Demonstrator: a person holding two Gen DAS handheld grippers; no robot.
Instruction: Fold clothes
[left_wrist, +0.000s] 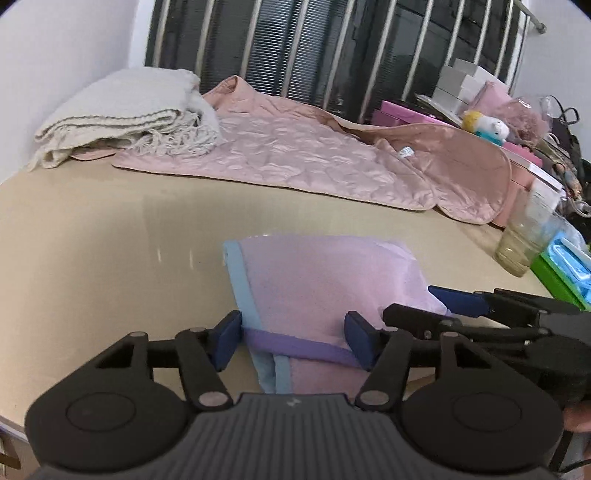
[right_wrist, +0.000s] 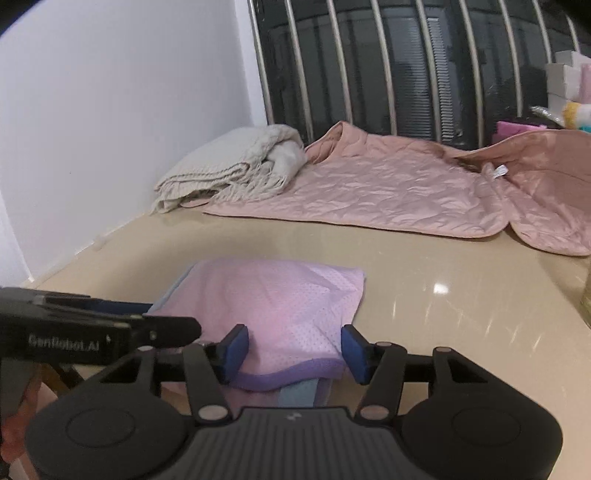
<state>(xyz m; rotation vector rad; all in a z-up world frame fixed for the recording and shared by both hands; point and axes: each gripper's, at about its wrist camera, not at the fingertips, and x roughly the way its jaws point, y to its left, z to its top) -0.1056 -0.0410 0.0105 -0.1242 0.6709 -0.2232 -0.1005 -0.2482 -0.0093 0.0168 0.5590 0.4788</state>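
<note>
A folded light pink mesh garment with a purple hem band and pale blue trim lies flat on the beige table. My left gripper stands open over its near edge, blue pads on either side of the purple hem without pinching it. My right gripper reaches in from the right beside the cloth. In the right wrist view the garment lies the same way, with my right gripper open astride the purple hem. My left gripper comes in from the left at the cloth's edge.
At the back left lies a folded cream fringed blanket, with a pink quilted jacket spread beside it. A plastic cup, a green and blue box and a plush toy crowd the right side. Barred windows stand behind.
</note>
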